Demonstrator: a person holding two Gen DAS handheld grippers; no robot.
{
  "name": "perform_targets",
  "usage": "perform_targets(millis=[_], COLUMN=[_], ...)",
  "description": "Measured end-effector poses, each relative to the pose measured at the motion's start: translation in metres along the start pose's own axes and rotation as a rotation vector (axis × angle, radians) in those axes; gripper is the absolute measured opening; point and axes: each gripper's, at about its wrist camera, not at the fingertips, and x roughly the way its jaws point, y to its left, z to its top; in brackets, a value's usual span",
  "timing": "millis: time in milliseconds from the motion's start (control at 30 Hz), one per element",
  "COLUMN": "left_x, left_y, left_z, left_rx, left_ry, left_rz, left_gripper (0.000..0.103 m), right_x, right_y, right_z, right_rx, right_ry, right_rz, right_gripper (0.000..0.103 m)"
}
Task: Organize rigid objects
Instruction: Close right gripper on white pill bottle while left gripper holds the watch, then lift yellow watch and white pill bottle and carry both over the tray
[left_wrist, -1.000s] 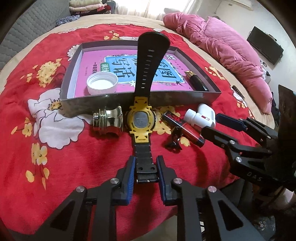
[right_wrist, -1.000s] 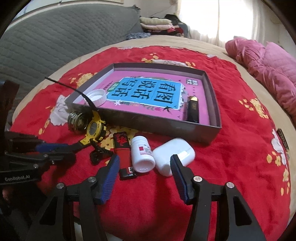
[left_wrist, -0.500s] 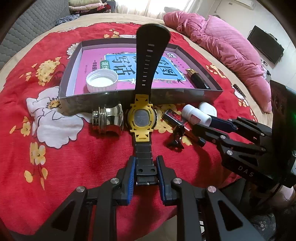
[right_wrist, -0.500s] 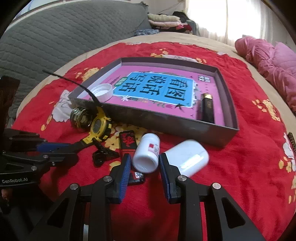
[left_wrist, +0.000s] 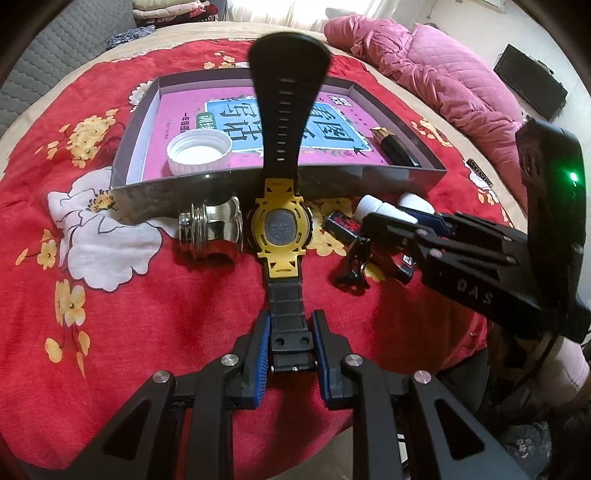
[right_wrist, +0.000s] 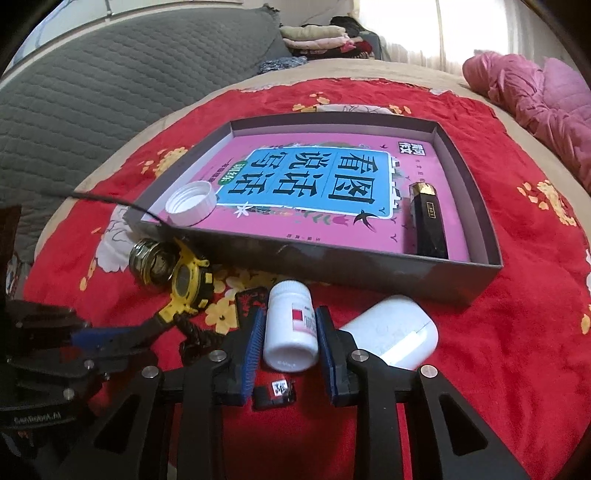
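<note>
My left gripper (left_wrist: 291, 345) is shut on the lower strap of a yellow and black wristwatch (left_wrist: 279, 225), lifted face down, its upper strap over the grey box (left_wrist: 332, 177). My right gripper (right_wrist: 290, 343) is shut on a white pill bottle (right_wrist: 290, 328) with a red label, in front of the box (right_wrist: 369, 266). The watch (right_wrist: 186, 282) also shows in the right wrist view. The box holds a pink book (right_wrist: 332, 184), a white cap (right_wrist: 191, 202) and a black and gold lighter (right_wrist: 426, 218).
On the red flowered cloth (left_wrist: 110, 295) in front of the box lie a shiny metal fitting (left_wrist: 210, 229), a red and black lighter (right_wrist: 251, 299), a small black clip (left_wrist: 352, 262) and a white earbud case (right_wrist: 391, 336). A pink quilt (left_wrist: 443, 81) lies at the right.
My right gripper moved forward and closed on the white pill bottle, which turned upright between the pads. My left gripper kept its hold on the watch strap and lifted slightly.
</note>
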Motion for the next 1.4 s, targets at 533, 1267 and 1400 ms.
perform_targets(millis=[533,1267,1400], left_x=[0.008,-0.031,-0.035], left_y=[-0.005,0.014,0.016], left_z=[0.001,0.012,0.016], left_rx=[0.013,-0.068,-0.078], left_ry=[0.03,-0.145,-0.171], left_rz=[0.004,-0.145,-0.151], left_gripper=[0.022,0.02,0.02], right_x=[-0.002,-0.029,-0.031], right_y=[-0.003,-0.034,-0.037], right_z=[0.001,0.001,0.002], right_rx=[0.015,0.241,0.258], right_ry=[-0.009,-0.093,-0.105], right_rz=[0.012,0.161,0.172], right_gripper=[0.027,0.027,0.027])
